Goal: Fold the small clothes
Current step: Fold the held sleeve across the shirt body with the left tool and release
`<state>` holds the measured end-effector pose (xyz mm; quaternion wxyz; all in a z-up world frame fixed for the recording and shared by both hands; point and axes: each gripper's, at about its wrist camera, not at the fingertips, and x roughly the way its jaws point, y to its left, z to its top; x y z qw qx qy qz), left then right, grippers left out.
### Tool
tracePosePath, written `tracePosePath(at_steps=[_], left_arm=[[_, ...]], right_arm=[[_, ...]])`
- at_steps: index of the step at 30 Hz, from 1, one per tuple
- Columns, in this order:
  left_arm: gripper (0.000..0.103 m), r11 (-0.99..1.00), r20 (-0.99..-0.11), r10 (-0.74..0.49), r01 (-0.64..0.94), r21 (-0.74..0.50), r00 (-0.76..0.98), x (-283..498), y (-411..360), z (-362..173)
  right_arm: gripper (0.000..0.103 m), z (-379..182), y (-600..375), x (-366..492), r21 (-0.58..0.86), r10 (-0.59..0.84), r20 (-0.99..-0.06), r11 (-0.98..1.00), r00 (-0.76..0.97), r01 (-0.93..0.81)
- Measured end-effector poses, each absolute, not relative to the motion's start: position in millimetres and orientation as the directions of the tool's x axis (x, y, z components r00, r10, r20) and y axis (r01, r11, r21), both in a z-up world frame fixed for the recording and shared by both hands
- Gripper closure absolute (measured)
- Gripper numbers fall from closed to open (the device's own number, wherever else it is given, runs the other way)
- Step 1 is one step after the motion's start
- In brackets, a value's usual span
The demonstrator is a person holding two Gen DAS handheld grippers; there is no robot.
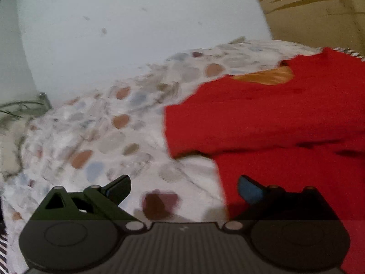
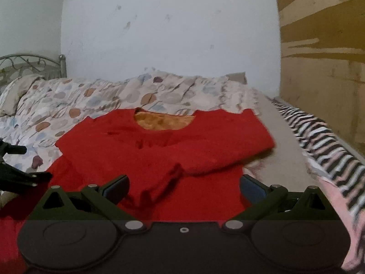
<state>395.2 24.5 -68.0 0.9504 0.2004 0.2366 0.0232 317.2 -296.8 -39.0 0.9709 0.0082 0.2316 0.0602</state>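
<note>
Nearest the lens in the left wrist view we find the left gripper, its jaws spread wide over the patterned duvet with nothing between them; the right-hand pad hangs just over the red top's edge. In the right wrist view the right gripper is likewise wide apart and empty — the cloth below lies flat and unpinched.

The task's garment, a red long-sleeved top with an orange lining showing at the neck, lies spread on the bed, neckline toward the far edge by the wall and hem toward us. Both sleeves are laid across the chest, the cuff of one ending between the right gripper's fingers. We judge that the sleeve folds are done and that both tools hover free at the near hem in order to take it and carry it up toward the collar; that step is not yet begun. The left wrist view is blurred, so finer creases there cannot be read.

The carrying surface is a bed: a soft, rumpled duvet printed with brown, blue and grey spots, which will yield under a pinch. A striped cloth runs along the bed's right edge, against a brown board. A metal headboard and pillow occupy the far left corner, beneath a scuffed white wall.
</note>
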Motion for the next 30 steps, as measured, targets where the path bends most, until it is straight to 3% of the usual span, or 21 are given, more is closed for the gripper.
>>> tracePosePath(at_steps=[10, 14, 17, 30], left_arm=[[0.002, 0.905, -0.345, 0.240, -0.081, 0.417, 0.908, 463.0, 35.6, -75.2], [0.002, 0.941, -0.296, 0.251, -0.160, 0.298, 0.922, 464.2, 62.7, -64.7], [0.002, 0.958, -0.310, 0.234, -0.163, 0.237, 0.921, 462.3, 75.7, -63.2], [0.000, 0.961, -0.466, 0.180, -0.054, 0.271, 0.866, 426.1, 79.3, -59.6]], right_arm=[[0.001, -60.6, -283.7, 374.6, 0.107, 0.112, -0.514, 0.992, 0.850, -0.066], [0.001, -69.9, -290.2, 376.4, 0.150, 0.133, -0.532, 0.987, 0.836, -0.062], [0.000, -70.5, -290.6, 375.3, 0.153, 0.136, -0.531, 0.986, 0.836, -0.063], [0.000, -66.2, -295.8, 362.1, 0.179, 0.155, -0.500, 0.981, 0.852, -0.074]])
